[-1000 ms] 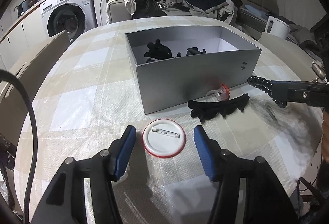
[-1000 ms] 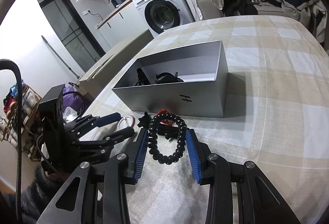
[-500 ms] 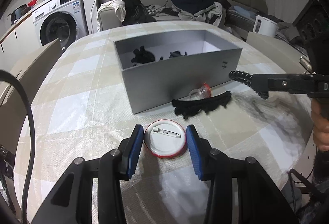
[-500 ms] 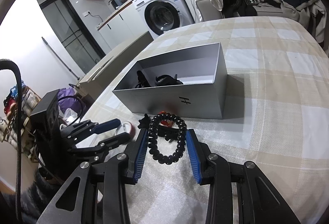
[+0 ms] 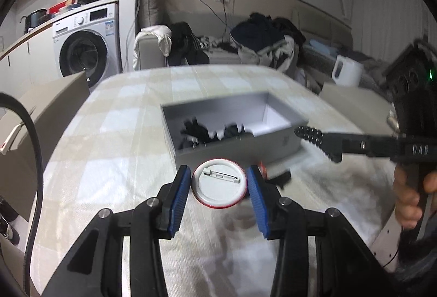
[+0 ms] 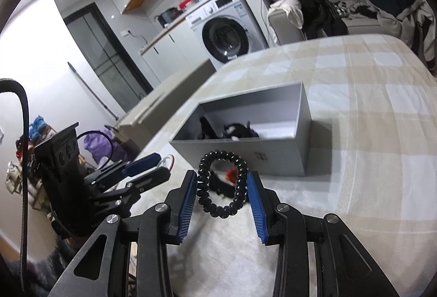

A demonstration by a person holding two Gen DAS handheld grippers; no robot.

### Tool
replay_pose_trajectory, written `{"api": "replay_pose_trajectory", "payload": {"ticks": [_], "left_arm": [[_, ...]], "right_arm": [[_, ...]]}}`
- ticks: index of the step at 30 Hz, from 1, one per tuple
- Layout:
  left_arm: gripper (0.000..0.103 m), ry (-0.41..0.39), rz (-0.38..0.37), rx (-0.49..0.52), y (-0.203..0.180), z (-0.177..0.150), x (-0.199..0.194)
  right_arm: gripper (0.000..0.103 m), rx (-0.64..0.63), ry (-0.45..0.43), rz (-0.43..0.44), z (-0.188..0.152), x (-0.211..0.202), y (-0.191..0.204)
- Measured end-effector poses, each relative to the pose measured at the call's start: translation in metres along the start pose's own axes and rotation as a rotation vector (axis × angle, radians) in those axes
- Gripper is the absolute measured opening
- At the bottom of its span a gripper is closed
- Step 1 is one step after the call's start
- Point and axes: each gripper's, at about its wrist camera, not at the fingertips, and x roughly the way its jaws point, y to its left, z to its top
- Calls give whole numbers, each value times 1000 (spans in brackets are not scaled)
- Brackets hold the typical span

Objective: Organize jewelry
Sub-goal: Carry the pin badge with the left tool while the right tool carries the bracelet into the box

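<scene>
Blue ribbed pads on the left gripper [image 5: 220, 182] press both edges of a round pin badge [image 5: 220, 183], white-backed with a red rim and a metal clasp across it; the jaws have just been closing and now hold it clear of the desk [image 5: 114, 149]. The right gripper [image 6: 221, 187], narrow too, holds a black coiled hair tie [image 6: 221, 183], a glossy springy ring that hangs between its pads. Both pieces are in hand, so the step looks like carrying them to the grey box [image 6: 273, 157], which stands open just beyond both grippers with dark, soft-looking accessories [image 5: 207, 130] already heaped at one end. The next move calls for bringing each gripper over the box's rim and opening the jaws above the free white floor. The badge is thin and smooth, held only by its rim, so a tilt could let it slip. The box looks like matte, stiff-walled card. A black clip and something red [image 6: 232, 174] lie on the checked, woven cloth at the foot of the box, not yet collected.
</scene>
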Motion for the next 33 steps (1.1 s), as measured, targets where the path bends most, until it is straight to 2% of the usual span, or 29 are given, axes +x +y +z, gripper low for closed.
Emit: {"api": "replay_pose_trajectory", "payload": {"ticks": [14,25,33], "left_arm": [[37,-78,45,0,0,31,17],[37,-63,82,15,7,26,34],[37,-42,88,27,8,21,37]], "right_arm": [[36,43,-42,-9,38,11,2],[36,76,-10,-81,56,43,-12],[36,62,36,-130,56,67,-9]]}}
